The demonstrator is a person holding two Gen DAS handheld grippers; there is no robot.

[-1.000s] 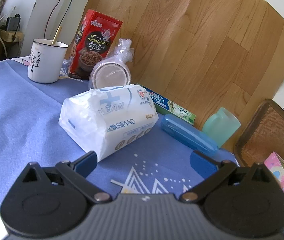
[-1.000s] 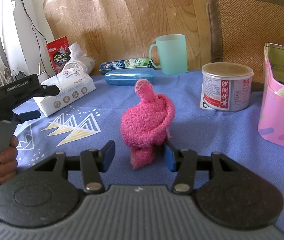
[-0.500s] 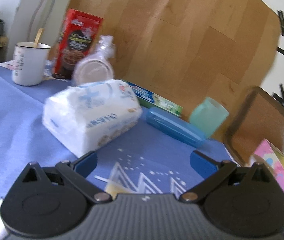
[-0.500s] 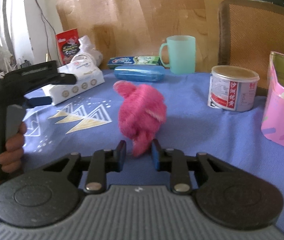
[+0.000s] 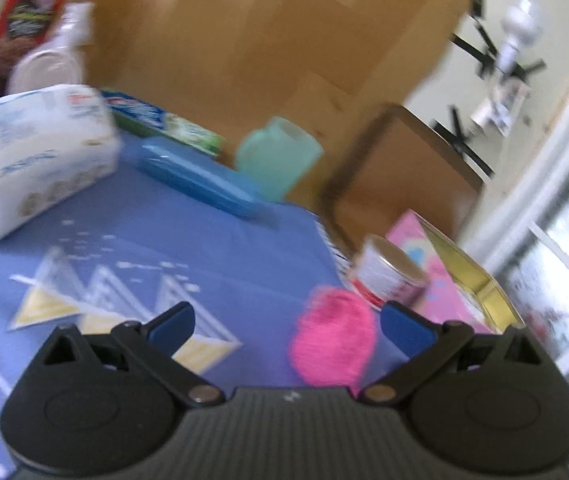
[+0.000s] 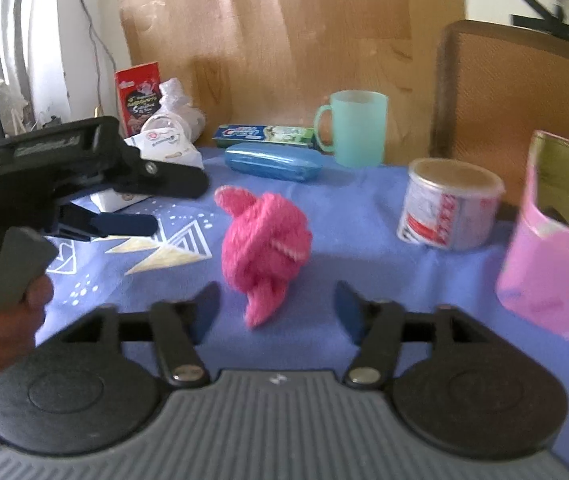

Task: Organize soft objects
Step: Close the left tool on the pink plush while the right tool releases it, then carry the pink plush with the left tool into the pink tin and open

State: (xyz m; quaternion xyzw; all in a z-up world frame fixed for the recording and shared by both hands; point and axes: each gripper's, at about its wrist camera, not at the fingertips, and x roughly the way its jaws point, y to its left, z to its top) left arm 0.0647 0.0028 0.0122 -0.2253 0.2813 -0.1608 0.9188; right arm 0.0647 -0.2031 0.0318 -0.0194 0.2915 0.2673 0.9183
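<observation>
Blue-clothed surface (image 6: 364, 216) backed by wood panel. Pink knitted bundle (image 6: 264, 240) sits mid-surface, just ahead of right tongs (image 6: 276, 306), spread wide, gripping nothing. Left tongs (image 5: 286, 326) also spread, empty; bundle (image 5: 332, 346) near right finger. Pink box (image 6: 552, 272) at right.

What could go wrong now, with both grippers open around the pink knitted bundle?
1. The left gripper and right gripper converge on the pink bundle; their fingers could collide.
2. The left view is motion-blurred, so its closing may miss.
3. A sweep right could knock the tin can beside the pink box.
</observation>
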